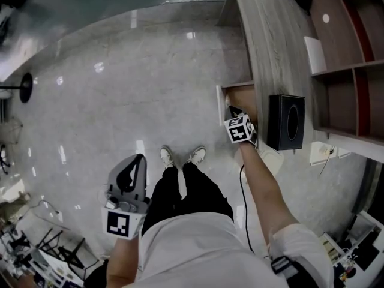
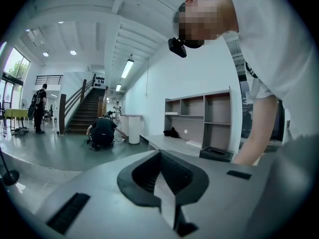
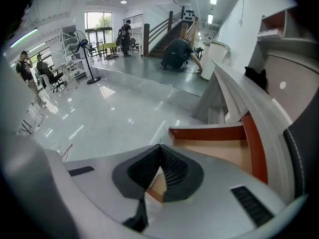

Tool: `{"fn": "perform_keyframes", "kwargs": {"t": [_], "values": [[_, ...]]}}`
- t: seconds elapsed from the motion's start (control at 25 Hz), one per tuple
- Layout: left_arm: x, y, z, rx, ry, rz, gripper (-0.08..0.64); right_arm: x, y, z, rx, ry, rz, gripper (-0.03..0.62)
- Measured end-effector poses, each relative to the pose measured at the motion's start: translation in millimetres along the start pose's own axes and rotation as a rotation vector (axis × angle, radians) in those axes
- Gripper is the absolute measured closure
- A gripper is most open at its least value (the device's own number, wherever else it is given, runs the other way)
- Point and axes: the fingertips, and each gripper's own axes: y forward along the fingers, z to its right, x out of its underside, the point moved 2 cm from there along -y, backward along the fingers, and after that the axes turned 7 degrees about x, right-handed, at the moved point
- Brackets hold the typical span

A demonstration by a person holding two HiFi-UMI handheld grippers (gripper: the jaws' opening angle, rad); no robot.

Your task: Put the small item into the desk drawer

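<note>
The desk drawer [image 1: 241, 95] stands pulled out from the grey wooden desk [image 1: 270, 47]; in the right gripper view its pale inside [image 3: 219, 151] lies behind a red-brown rim [image 3: 209, 132]. My right gripper [image 1: 234, 110] points steeply down over the drawer's open front, jaws shut [image 3: 160, 147], and nothing shows between them. No small item is in sight in any view. My left gripper [image 1: 139, 159] hangs low beside the person's left leg, far from the desk. Its jaws [image 2: 159, 153] meet at the tips and hold nothing.
A black tissue box [image 1: 286, 122] sits on the desk right of the drawer. Open shelves [image 1: 348, 71] rise behind it. The person's feet [image 1: 180, 156] stand on the glossy floor. A crouching person [image 3: 177, 54] and stairs [image 2: 84, 111] are far off.
</note>
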Motion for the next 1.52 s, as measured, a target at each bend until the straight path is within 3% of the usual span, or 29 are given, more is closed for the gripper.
{"fn": "perform_keyframes", "kwargs": {"t": [0.84, 1.52], "values": [[7.5, -4.2, -2.4, -0.044, -0.027, -0.017, 0.543, 13.9, 29.8, 2.9, 0.014, 0.079, -0.109, 0.569], [19.8, -7.0, -3.8, -0.051, -0.052, -0.049, 0.543, 10.6, 48.7, 2.8, 0.004, 0.055, -0.152, 0.569]]}}
